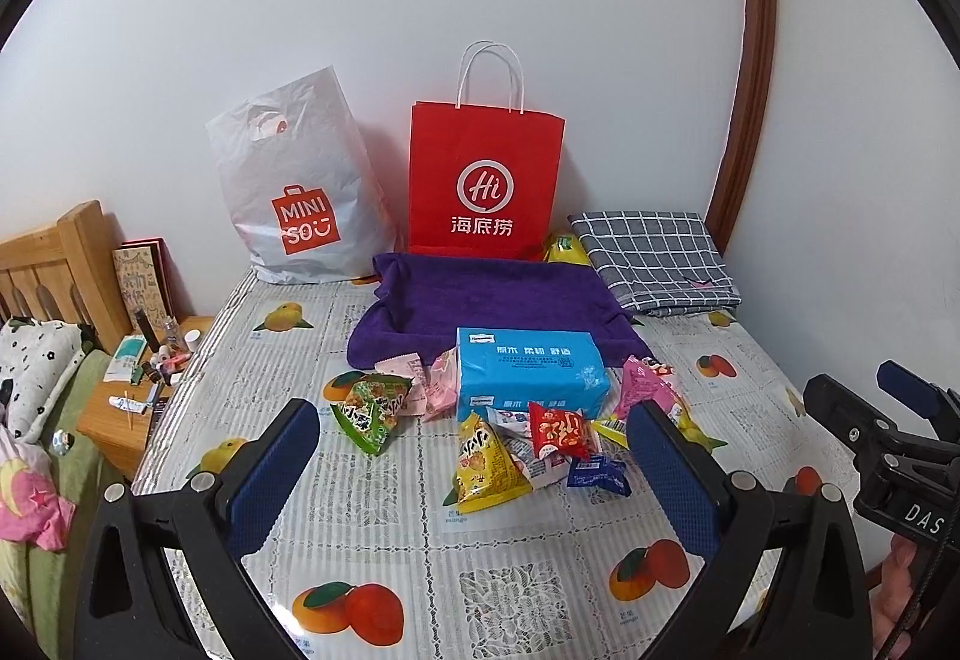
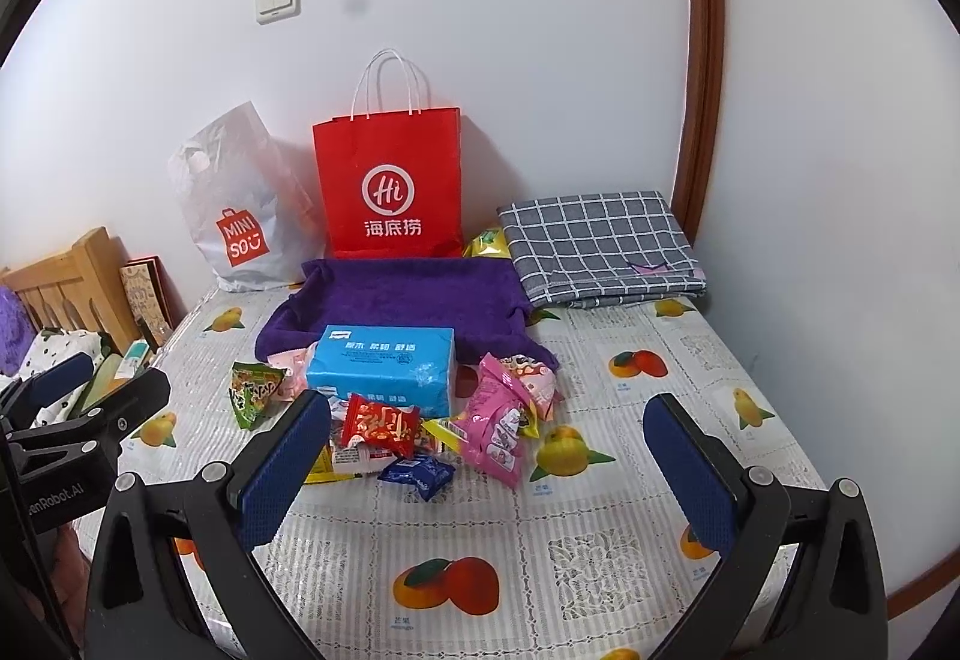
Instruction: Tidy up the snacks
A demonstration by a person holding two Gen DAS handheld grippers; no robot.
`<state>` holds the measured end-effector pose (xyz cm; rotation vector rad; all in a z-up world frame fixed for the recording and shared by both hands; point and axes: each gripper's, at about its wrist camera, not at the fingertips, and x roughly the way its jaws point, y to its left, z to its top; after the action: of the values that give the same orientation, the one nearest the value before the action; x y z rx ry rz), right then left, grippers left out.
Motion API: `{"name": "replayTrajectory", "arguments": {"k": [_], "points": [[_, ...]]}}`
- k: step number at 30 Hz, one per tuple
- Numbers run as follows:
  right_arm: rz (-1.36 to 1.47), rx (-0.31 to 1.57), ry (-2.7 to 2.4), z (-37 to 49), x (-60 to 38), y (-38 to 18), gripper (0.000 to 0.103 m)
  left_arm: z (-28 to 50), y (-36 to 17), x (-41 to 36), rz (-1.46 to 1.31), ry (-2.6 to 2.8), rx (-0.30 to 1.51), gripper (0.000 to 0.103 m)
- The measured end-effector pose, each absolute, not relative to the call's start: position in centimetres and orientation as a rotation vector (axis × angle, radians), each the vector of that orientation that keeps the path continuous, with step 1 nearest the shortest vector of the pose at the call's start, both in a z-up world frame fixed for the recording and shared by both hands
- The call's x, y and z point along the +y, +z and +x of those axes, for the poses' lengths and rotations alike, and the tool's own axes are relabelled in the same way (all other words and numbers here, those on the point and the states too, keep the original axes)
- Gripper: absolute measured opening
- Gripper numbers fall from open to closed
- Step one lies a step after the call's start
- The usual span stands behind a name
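Note:
Several snack packets lie heaped on the table: a green one, a yellow one, a red one, a small blue one and pink ones. A blue tissue pack rests among them, on the edge of a purple towel. My left gripper is open and empty, just in front of the heap. My right gripper is open and empty, in front of the heap's right side.
A red paper bag and a white Miniso bag stand against the wall. A folded checked cloth lies at the back right. A wooden bedside stand with clutter sits left of the table.

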<state>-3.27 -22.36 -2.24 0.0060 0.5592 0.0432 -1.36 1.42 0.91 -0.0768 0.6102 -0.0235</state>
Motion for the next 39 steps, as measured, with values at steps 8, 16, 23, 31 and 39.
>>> {"name": "replayTrajectory", "arguments": {"k": [8,16,23,31,39], "points": [[0.009,0.557,0.046,-3.47,-22.22,-2.18,0.103,-1.35,0.89,1.46,-0.080,-0.022,0.609,0.103],[0.010,0.555,0.049,-3.50,-22.04,-2.14,0.103,-1.41,0.91,1.42,-0.078,-0.021,0.609,0.103],[0.012,0.551,0.050,-3.67,-22.03,-2.17,0.103,-1.36,0.96,1.34,-0.082,-0.021,0.607,0.103],[0.014,0.552,0.054,-3.69,-22.23,-2.18,0.103,-1.56,1.01,1.29,-0.079,-0.029,0.601,0.103],[0.011,0.553,0.053,-3.64,-22.02,-2.19,0.103,-1.60,0.98,1.23,-0.078,-0.029,0.600,0.103]]}}
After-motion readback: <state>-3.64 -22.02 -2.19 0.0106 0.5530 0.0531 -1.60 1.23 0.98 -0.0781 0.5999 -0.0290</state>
